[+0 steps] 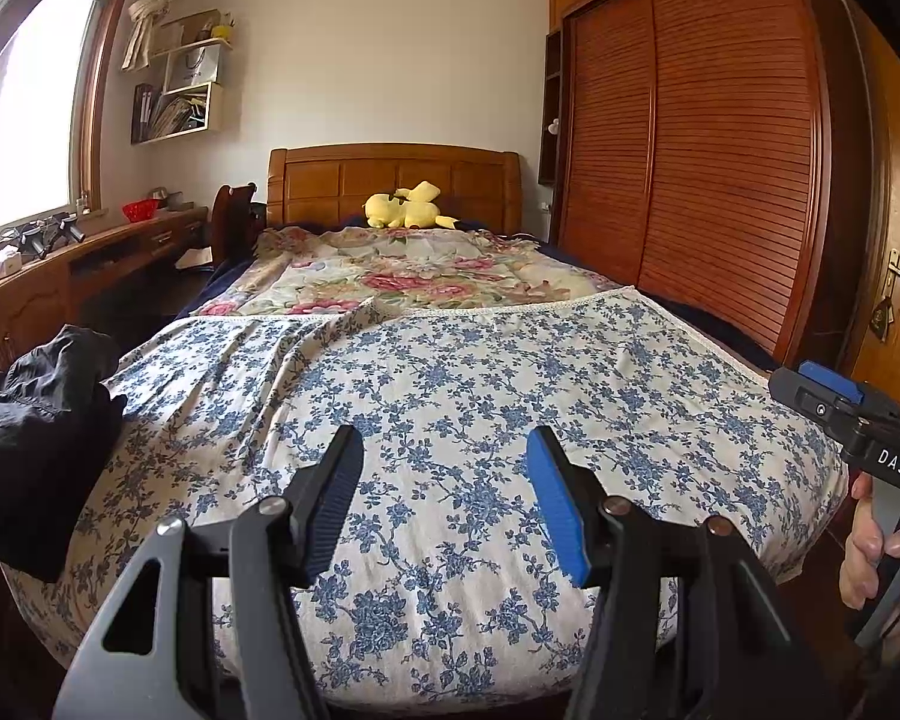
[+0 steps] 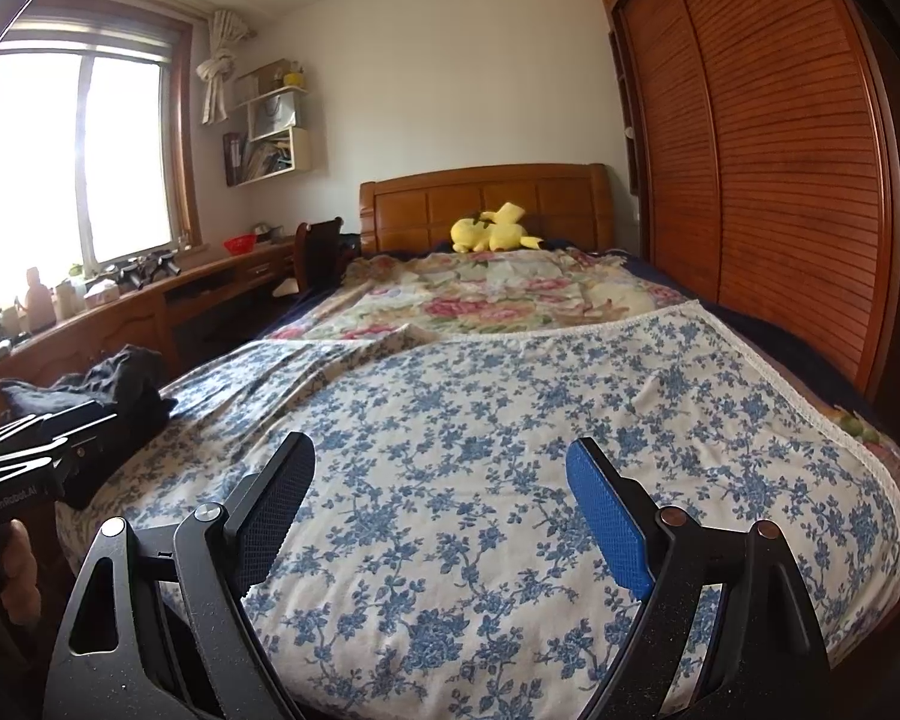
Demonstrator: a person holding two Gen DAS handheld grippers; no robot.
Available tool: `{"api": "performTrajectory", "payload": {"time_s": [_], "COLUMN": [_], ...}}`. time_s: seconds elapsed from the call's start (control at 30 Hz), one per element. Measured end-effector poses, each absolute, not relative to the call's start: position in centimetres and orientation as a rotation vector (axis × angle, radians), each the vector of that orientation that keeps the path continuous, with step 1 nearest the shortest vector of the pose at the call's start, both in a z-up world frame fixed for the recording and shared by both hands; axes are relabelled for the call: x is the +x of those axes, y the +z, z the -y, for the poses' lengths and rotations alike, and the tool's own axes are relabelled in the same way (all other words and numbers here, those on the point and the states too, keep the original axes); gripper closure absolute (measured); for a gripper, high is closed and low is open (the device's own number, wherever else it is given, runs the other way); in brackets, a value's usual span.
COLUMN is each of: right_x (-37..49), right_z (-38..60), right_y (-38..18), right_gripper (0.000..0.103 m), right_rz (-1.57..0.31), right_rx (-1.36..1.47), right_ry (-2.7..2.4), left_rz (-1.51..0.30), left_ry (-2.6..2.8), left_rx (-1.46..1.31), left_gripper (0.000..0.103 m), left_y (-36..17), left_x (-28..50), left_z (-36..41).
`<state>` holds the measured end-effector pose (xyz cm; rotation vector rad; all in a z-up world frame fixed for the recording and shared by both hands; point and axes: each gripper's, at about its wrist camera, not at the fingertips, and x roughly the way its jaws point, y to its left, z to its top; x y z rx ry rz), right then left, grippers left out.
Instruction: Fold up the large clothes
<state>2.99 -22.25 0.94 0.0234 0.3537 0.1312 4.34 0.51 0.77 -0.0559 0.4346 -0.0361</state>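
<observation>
Nearest, the left gripper (image 1: 444,468) and right gripper (image 2: 441,486) are held spread and empty above the blue-flowered sheet (image 1: 480,396). The dark garment (image 1: 36,420) is heaped at the bed's left edge. It could be nudged off the edge when reached for.

Ahead of you, a yellow plush toy (image 1: 403,213) lies against the wooden headboard (image 1: 393,180). Slatted wardrobe doors (image 1: 690,150) run along your right; on your left a desk (image 2: 150,306) with a red bowl (image 2: 239,244) sits under the bright window (image 2: 72,162).
</observation>
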Motion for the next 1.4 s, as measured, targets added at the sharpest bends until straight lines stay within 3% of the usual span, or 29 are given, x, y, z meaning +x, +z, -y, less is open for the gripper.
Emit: {"api": "performTrajectory", "payload": {"time_s": [1.4], "right_x": [2.63], "right_z": [22.09], "right_y": [0.75], "right_gripper": [0.015], "right_rz": [-0.357], "right_rx": [0.027], "right_ry": [0.123], "left_rz": [-0.433], "left_ry": [-0.036], "left_rx": [-0.054], "left_gripper": [0.047], "left_y": [0.92], "left_x": [3.97], "left_z": [-0.1]}}
